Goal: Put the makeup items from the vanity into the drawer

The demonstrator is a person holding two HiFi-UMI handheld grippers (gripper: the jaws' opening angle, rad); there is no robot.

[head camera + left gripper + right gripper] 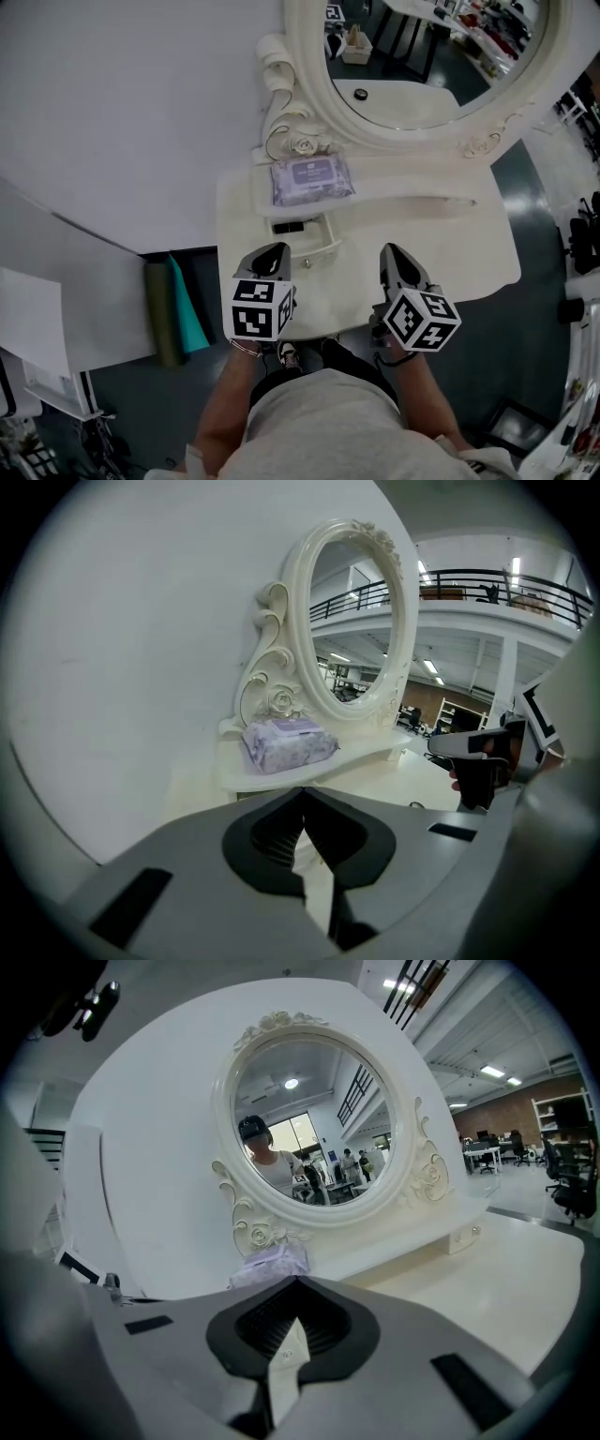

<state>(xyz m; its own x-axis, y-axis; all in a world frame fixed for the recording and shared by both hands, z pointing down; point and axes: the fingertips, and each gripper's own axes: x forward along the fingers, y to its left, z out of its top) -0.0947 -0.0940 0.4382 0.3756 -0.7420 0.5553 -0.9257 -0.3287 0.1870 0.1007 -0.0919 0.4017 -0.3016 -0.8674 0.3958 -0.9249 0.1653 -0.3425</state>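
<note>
A purple pack of wipes (312, 178) lies on the raised shelf of the white vanity (441, 244), below the oval mirror (422, 66). The same pack (286, 744) shows ahead in the left gripper view and, partly hidden, as a pale purple pack (270, 1265) in the right gripper view. Under the shelf a small drawer (330, 236) stands pulled out, with a black item (289, 227) inside. My left gripper (277, 251) hovers just in front of the drawer, shut and empty (302, 790). My right gripper (390, 251) hangs over the bare tabletop to the right, shut, holding nothing (295, 1280).
A white wall (122, 112) runs behind and left of the vanity. Beside its left edge, on the floor, stand a dark green roll (161, 314) and a teal one (187, 305). The vanity's front edge is close to the person's body (328, 422).
</note>
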